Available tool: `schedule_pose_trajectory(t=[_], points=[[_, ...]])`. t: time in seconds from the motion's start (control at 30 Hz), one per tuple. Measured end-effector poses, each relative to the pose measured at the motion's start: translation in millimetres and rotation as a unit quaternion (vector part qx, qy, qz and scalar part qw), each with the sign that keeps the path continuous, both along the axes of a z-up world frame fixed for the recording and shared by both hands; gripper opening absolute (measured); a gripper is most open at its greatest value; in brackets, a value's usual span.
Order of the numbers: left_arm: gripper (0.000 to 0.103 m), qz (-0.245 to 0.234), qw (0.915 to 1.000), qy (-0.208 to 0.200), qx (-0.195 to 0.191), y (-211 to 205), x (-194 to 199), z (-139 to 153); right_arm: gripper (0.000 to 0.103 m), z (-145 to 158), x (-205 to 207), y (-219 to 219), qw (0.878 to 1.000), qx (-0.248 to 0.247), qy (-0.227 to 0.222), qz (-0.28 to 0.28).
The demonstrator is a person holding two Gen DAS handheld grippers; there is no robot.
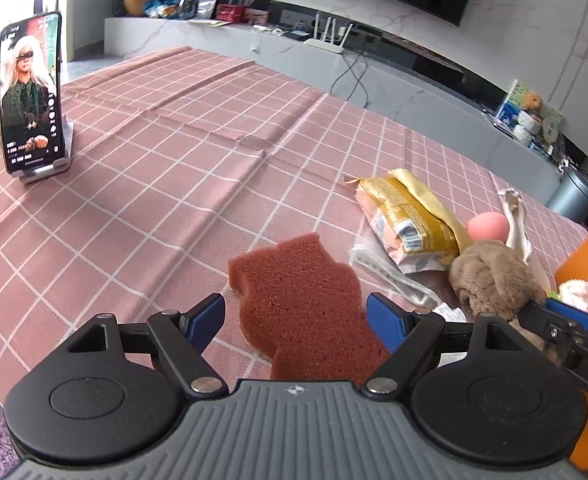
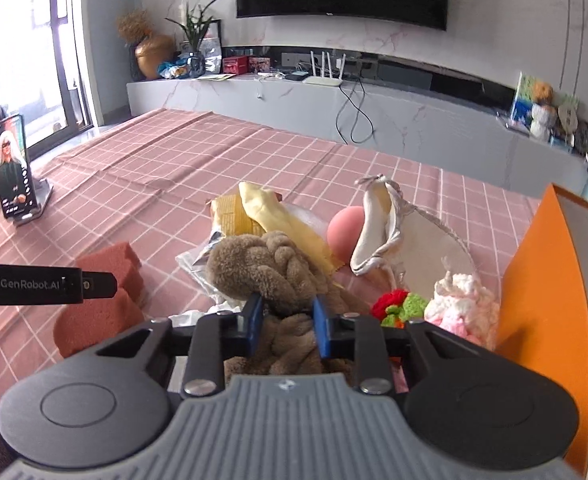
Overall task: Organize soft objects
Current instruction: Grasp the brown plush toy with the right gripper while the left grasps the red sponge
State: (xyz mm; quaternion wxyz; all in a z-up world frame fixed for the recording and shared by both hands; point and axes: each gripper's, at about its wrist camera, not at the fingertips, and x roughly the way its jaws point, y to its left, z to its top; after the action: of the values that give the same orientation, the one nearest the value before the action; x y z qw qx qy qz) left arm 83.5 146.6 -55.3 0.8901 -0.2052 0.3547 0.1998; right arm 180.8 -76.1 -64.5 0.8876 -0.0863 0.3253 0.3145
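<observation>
The left gripper point(image 1: 295, 316) has its jaws spread wide around the reddish-brown foam sponge point(image 1: 301, 300), which lies flat on the pink checked bench point(image 1: 154, 168) between them. The right gripper's point(image 2: 286, 320) jaws pinch the brown braided plush toy point(image 2: 270, 264) (an orange box point(image 2: 541, 280) stands just right of them).

The counter point(image 1: 182, 152) is covered by a creased pink cloth with a white grid, and near its far left corner a lit phone point(image 1: 28, 96) leans upright in a grey stand point(image 1: 60, 162). A brown sponge point(image 1: 305, 300) lies flat on the near side. Just to its right sit a yellow snack packet point(image 1: 405, 216), a pink egg-shaped puff point(image 1: 487, 228), a brown plush toy point(image 1: 493, 276) and an orange box point(image 2: 533, 280).
</observation>
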Motion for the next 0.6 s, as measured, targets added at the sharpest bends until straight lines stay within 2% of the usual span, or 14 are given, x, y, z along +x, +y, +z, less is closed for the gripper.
schedule_pose_trajectory(t=[0.13, 0.3, 0.33, 0.43, 0.5, 0.6], points=[[0.095, 0.007, 0.9998, 0.007, -0.018, 0.8, 9.9, -3.0, 0.059, -10.8, 1.0, 3.4, 1.0, -0.008, 0.008, 0.002], [0.099, 0.019, 0.9995, 0.023, -0.007, -4.4, 21.4, -7.0, 0.057, -24.3, 3.6, 5.0, 0.999, 0.001, 0.029, -0.018], [0.099, 0.021, 0.9994, 0.028, -0.006, -4.8, 23.7, -9.1, 0.052, -26.4, 3.9, 4.9, 0.999, 0.002, 0.029, -0.022], [0.099, 0.016, 0.9992, 0.036, 0.003, -6.3, 26.7, -14.7, 0.046, -25.1, 3.0, 3.3, 0.999, 0.006, 0.026, -0.025], [0.09, 0.013, 0.9995, 0.03, 0.003, -5.6, 25.1, -14.9, 0.043, -22.6, 2.3, 0.5, 0.999, 0.009, 0.024, -0.026], [0.081, -0.001, 0.9998, 0.012, 0.014, -7.3, 21.1, -11.8, 0.04, -15.6, 1.6, -7.2, 0.999, 0.024, 0.023, -0.031]])
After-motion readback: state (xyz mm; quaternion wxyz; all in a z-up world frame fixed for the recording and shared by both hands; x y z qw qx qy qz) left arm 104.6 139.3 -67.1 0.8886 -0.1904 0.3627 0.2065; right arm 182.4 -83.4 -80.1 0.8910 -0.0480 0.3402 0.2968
